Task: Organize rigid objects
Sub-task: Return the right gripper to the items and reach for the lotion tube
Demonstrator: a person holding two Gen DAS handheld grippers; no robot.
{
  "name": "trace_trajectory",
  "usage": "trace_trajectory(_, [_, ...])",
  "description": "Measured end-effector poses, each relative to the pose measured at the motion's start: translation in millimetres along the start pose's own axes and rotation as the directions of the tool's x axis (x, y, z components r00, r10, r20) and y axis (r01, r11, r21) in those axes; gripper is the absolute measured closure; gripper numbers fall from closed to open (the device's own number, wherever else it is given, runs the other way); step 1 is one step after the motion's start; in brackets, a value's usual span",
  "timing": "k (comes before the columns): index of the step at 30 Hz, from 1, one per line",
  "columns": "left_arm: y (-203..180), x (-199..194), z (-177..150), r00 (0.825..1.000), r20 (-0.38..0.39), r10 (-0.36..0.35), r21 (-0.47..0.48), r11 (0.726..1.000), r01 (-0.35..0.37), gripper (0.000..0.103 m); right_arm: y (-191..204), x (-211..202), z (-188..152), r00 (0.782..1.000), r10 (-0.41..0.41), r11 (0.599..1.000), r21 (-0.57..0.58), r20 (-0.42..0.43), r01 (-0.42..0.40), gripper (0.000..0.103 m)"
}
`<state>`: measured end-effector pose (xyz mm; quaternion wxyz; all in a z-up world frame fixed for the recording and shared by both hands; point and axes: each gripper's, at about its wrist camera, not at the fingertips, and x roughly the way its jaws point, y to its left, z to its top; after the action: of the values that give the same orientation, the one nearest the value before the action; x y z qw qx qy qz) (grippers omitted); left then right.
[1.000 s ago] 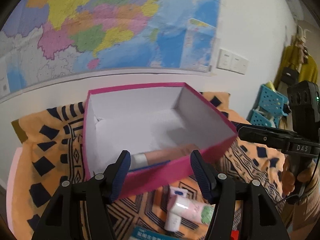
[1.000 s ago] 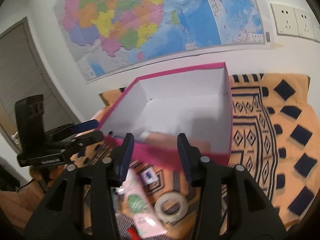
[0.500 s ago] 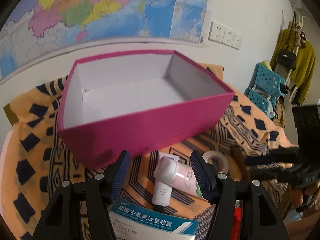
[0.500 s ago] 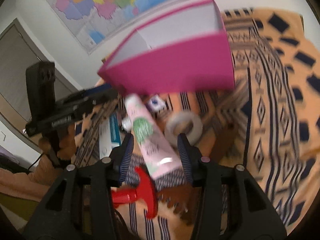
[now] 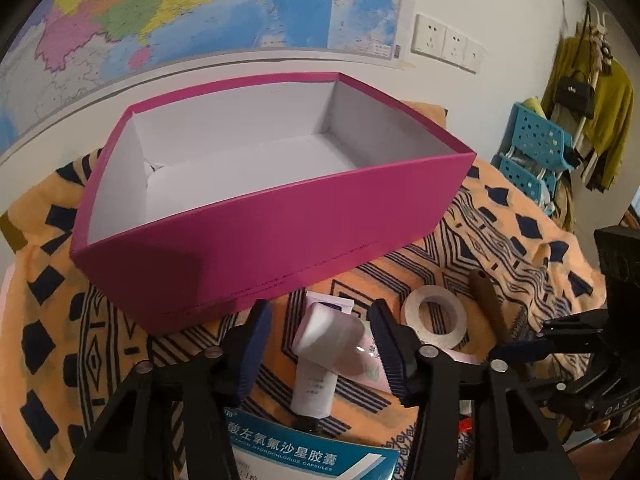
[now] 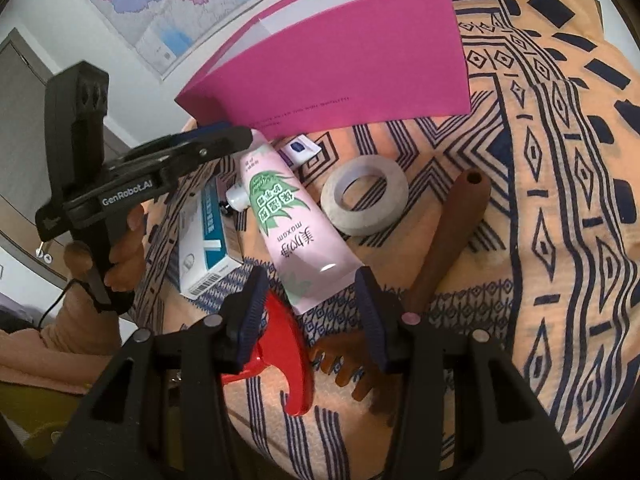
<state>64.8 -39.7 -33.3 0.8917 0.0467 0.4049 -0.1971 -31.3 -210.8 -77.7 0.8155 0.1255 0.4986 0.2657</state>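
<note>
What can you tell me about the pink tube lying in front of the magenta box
The pink tube is a soft squeeze tube, pale pink with green leaf artwork and "maxam" printed on it. It lies flat on the patterned orange cloth, its white cap toward the magenta box and its flat crimped end toward the right gripper, whose open jaws are not touching it. A tape roll sits beside it, and it lies across a smaller white tube.

box (image 6: 340, 64): upper centre of right wrist view, on cloth (image 6: 560, 200)
tube (image 6: 292, 224): centre, just below box
tape roll (image 6: 364, 196): right of tube
comb (image 6: 436, 256): right of tape roll
carton (image 6: 204, 240): left of tube
</note>
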Motion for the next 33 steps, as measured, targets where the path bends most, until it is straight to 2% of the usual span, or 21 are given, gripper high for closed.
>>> trace_trajectory(1, [-1, 2, 0, 1.0, -0.011, 0.006, 0.008, 1.0, -0.006, 0.065, 0, 0, 0, 1.0, -0.002, 1.0, -0.002, -0.001, 0.002, 0.056])
trace_trajectory(6, [4, 2, -1, 1.0, -0.008, -0.007, -0.004, 1.0, 0.007, 0.073, 1, 0, 0, 1.0, -0.014, 1.0, -0.006, -0.003, 0.014, 0.056])
trace_trajectory(14, [36, -6, -9, 0.999, -0.019, -0.034, -0.125, 0.992, 0.032, 0.073, 5, 11, 3, 1.0, -0.016, 1.0, -0.007, -0.017, 0.016, 0.056])
trace_trajectory(21, [49, -11, -18, 0.998, -0.016, -0.058, -0.184, 0.981, 0.054, 0.072, 16, 29, 10, 1.0, -0.018, 1.0, -0.025, -0.023, 0.017, 0.055])
trace_trajectory(26, [62, -14, -26, 0.995, -0.007, -0.096, -0.242, 0.966, 0.092, 0.07, 21, 34, 13, 1.0, -0.03, 0.999, -0.04, -0.007, 0.029, 0.05])
trace_trajectory(33, [54, -21, -27, 0.998, -0.025, -0.06, -0.21, 0.976, 0.054, 0.07, 30, 42, 14, 0.999, -0.03, 0.998, -0.063, -0.009, 0.03, 0.048])
